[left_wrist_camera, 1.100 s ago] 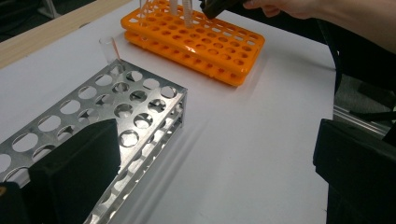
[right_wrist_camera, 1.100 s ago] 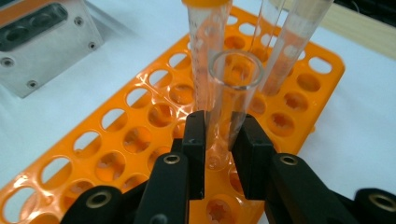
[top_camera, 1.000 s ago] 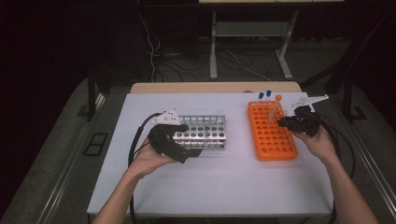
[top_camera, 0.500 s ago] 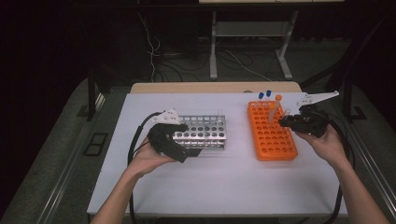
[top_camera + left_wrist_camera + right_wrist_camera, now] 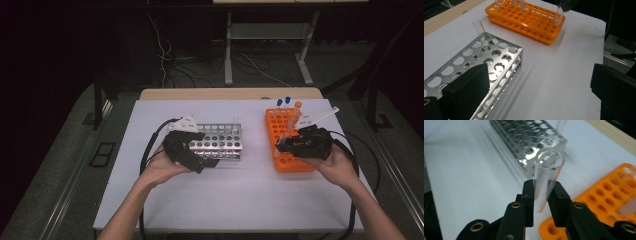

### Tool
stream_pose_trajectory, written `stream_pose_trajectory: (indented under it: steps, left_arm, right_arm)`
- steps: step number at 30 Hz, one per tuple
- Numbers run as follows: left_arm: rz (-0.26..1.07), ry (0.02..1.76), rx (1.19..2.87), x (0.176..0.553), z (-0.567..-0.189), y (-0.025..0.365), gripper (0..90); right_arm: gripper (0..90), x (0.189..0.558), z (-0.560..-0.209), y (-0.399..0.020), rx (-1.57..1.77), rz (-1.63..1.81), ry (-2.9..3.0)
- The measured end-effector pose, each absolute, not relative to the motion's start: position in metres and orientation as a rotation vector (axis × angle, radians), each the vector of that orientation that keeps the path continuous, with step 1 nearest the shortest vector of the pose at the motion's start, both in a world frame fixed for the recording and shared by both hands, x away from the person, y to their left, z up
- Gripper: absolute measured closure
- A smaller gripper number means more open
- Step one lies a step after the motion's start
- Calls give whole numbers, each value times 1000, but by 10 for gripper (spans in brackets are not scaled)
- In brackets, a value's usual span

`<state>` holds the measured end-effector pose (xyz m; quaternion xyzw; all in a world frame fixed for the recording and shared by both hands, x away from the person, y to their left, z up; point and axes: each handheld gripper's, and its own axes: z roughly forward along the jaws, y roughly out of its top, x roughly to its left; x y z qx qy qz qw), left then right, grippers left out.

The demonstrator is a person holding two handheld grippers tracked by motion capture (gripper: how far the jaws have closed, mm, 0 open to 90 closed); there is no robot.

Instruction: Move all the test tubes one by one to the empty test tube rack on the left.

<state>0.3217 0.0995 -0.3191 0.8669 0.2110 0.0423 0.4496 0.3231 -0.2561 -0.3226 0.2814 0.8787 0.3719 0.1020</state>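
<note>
Tube axis: the clear glass test tube (image 5: 546, 173) I'm holding runs along my right claw (image 5: 543, 192), open mouth pointing away from it.
Tube place: between the pads, over the near end of the orange plastic rack (image 5: 285, 135).
Right claw: clamped tight on the tube's lower part.
Left claw (image 5: 536, 82): jaws wide apart, holding nothing; one jaw at the perforated steel rack (image 5: 486, 57), the other over the white surface (image 5: 564, 62).
</note>
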Motion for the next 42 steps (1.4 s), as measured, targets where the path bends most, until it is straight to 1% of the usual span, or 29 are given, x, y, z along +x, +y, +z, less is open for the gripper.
stream_pose_trajectory:
  steps: [7, 16, 26, 34, 36, 39, 42]
  left_arm:
    - [92, 494, 2164, 328, -317, 89, 24]
    - [69, 443, 2202, 335, -312, 72, 65]
    - [18, 370, 2261, 340, -308, 53, 159]
    - [-46, 294, 2306, 339, -309, 40, 291]
    - [-66, 259, 2322, 339, -310, 37, 342]
    - [-96, 213, 2339, 337, -311, 35, 453]
    - [-110, 177, 2361, 336, -313, 33, 528]
  right_arm:
    - [750, 317, -328, -225, 727, 1095, 2668]
    - [750, 316, -333, -203, 663, 1097, 2721]
    - [750, 312, -341, -183, 596, 1090, 2773]
    - [749, 308, -348, -168, 551, 1084, 2810]
    - [750, 308, -350, -164, 541, 1087, 2817]
    - [750, 307, -352, -160, 529, 1085, 2826]
    - [750, 307, -356, -155, 522, 1083, 2834]
